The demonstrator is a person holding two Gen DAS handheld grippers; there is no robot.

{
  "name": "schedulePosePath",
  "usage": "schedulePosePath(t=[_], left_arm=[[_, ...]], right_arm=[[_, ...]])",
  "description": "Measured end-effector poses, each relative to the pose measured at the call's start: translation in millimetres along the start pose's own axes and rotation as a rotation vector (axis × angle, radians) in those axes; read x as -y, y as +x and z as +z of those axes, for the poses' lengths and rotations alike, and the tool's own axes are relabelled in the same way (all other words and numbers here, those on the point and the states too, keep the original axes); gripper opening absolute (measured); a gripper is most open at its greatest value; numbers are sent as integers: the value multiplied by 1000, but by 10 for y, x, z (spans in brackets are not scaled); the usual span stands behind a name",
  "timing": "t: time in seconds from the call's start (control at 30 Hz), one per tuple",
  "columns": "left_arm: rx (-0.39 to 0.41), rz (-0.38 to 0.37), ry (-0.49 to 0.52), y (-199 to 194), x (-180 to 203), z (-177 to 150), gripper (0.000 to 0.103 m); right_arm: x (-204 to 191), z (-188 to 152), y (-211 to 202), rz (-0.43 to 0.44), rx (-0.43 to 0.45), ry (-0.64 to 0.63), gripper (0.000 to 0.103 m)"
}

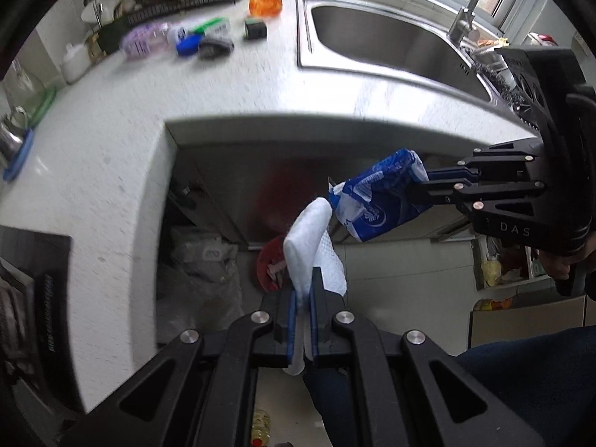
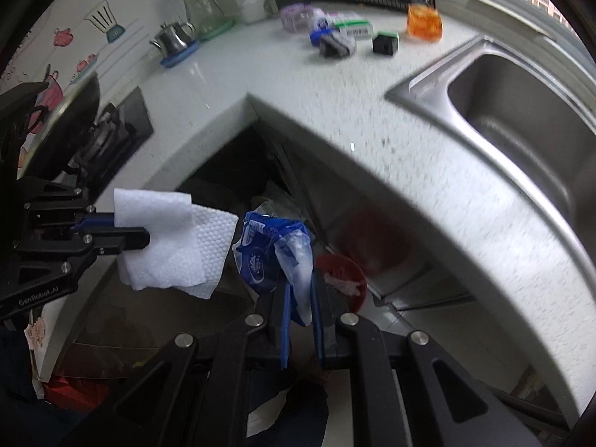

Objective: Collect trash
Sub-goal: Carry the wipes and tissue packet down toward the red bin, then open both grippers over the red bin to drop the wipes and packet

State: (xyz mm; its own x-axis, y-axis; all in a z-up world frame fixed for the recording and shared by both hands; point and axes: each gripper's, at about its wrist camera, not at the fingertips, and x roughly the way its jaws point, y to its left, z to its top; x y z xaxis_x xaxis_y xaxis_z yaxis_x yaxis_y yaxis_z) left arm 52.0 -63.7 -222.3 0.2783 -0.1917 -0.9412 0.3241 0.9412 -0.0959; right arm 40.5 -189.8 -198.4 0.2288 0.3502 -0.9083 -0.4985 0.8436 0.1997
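Pinching a white tissue (image 1: 311,249), left gripper (image 1: 302,298); right gripper (image 2: 301,290) clamps blue wrapper (image 2: 273,257); faucet (image 1: 467,11) perhaps left-view only.

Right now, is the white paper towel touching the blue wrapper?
Apart. The right wrist view shows a dark gap between the white paper towel and the blue wrapper.

Open air below the curved counter (image 2: 335,119) edge, down toward a red bin (image 2: 344,279) on the floor. Hemmed in by cabinet fronts (image 1: 231,201) behind and a grey sack (image 1: 203,260) just left of the bin.
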Motion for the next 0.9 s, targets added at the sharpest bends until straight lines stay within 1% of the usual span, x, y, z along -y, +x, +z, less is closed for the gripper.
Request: schedulePosePath(t=[0.07,0.17,0.23,0.37,0.53,0.63,0.77,0.83,0.9], left_arm=[[-34,-4,-8,233,-1,-79,5],[-96,28,-12,609,6,-181,5],[-116,27,-36,829,-36,-233,5],[-134,-1,-86,1205,-167,-333,5],[-160,-16,-96,1760,-307,-464,5],[-161,-41,-113,2125,-392,-518,5],[-177,-38,-132,2658,-466,-600,5],[-191,-35,-137,2962,-482,-637,5],[-198,-41,-138,3188,-479,-659,5]], right_arm=[[46,-31,168,1,-25,12,9],[121,-102,458,-1,-64,17,9],[166,-153,651,0,-91,20,9],[253,-256,1087,-1,-141,23,9],[314,-370,1614,-8,-169,21,9],[349,-408,1962,-14,-180,26,9],[460,-546,2465,-38,-215,33,9],[526,-652,2687,-38,-230,49,9],[592,-710,2906,-37,-246,59,9]])
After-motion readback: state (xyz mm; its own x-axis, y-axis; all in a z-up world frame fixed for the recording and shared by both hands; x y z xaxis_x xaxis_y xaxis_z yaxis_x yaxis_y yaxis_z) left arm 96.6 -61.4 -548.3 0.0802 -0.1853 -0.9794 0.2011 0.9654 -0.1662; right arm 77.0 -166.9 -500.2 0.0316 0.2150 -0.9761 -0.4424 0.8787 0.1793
